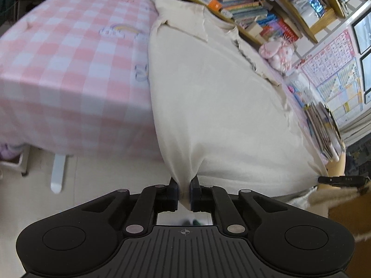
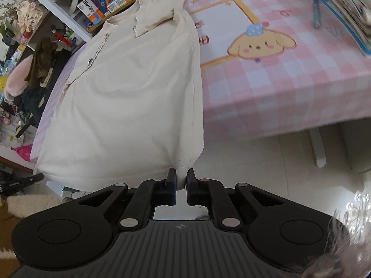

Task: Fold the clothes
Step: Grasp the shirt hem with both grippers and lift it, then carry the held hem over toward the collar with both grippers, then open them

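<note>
Two grippers, left gripper and right gripper, jaws clamped on shirt; box reads "usmile".

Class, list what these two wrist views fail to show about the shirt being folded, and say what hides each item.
- Left wrist: cream shirt's far hem corner, hidden behind its own bulge.
- Right wrist: chest print, too small, partly under the folded sleeve.
- Both: the shirt's underside, against the pink checked tablecloth.
</note>
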Tool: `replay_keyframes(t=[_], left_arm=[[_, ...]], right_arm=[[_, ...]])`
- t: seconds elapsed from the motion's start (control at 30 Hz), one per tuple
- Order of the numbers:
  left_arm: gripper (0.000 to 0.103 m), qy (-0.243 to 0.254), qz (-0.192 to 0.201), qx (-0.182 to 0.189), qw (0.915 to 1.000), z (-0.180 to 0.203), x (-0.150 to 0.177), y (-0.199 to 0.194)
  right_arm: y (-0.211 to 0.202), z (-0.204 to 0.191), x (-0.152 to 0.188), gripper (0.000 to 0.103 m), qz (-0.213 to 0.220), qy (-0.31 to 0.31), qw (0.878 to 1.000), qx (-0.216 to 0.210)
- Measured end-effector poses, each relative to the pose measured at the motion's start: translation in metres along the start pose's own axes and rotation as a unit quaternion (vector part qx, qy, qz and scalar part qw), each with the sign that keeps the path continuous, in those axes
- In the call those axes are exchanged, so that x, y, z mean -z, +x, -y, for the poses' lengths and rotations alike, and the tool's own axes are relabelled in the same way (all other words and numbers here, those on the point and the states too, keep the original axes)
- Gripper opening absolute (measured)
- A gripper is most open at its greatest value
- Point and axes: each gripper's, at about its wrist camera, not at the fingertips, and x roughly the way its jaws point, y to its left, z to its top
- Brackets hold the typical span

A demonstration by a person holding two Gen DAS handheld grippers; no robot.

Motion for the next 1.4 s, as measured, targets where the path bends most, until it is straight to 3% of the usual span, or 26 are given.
replay_keyframes(t=[0.2, 0.33, 0.43, 0.57, 0.7, 0.87, 1.03, 1.1, 1.4], left_arm=[[0.008, -0.029, -0.057, 0.007, 0.9979, -0.016, 0.033, 0.01], [0.007, -0.041, -0.065, 0.015, 0.9969, -0.018, 0.044, 0.014], [0.007, -0.039, -0.026, 0.04, 0.9981, -0.015, 0.031, 0.003], [0.008, -0.043, 0.059, 0.072, 0.9947, -0.009, -0.005, -0.018], [0.008, -0.064, 0.171, 0.128, 0.9748, -0.003, -0.044, -0.032], [0.008, -0.09, 0.258, 0.174, 0.9461, 0.009, -0.086, -0.029], [0.007, -0.128, 0.299, 0.181, 0.928, 0.016, -0.122, -0.016], [0.007, -0.139, 0.308, 0.179, 0.9239, 0.017, -0.136, -0.011], [0.007, -0.165, 0.319, 0.152, 0.9208, 0.016, -0.191, 0.018]], right_arm=[[-0.003, 0.01, 0.033, 0.007, -0.035, 0.021, 0.999, 0.011], [0.005, 0.017, 0.055, 0.007, -0.067, 0.041, 0.997, 0.02], [0.003, 0.016, 0.055, 0.007, -0.061, 0.051, 0.997, 0.01], [-0.024, 0.01, 0.028, 0.007, 0.018, 0.064, 0.997, -0.035], [-0.049, 0.003, -0.006, 0.007, 0.114, 0.082, 0.988, -0.072], [-0.051, 0.003, -0.05, 0.007, 0.227, 0.152, 0.951, -0.145], [-0.035, -0.006, -0.088, 0.007, 0.284, 0.231, 0.912, -0.187], [-0.034, -0.012, -0.101, 0.007, 0.299, 0.238, 0.903, -0.198], [-0.029, -0.03, -0.192, 0.007, 0.295, 0.194, 0.915, -0.193]])
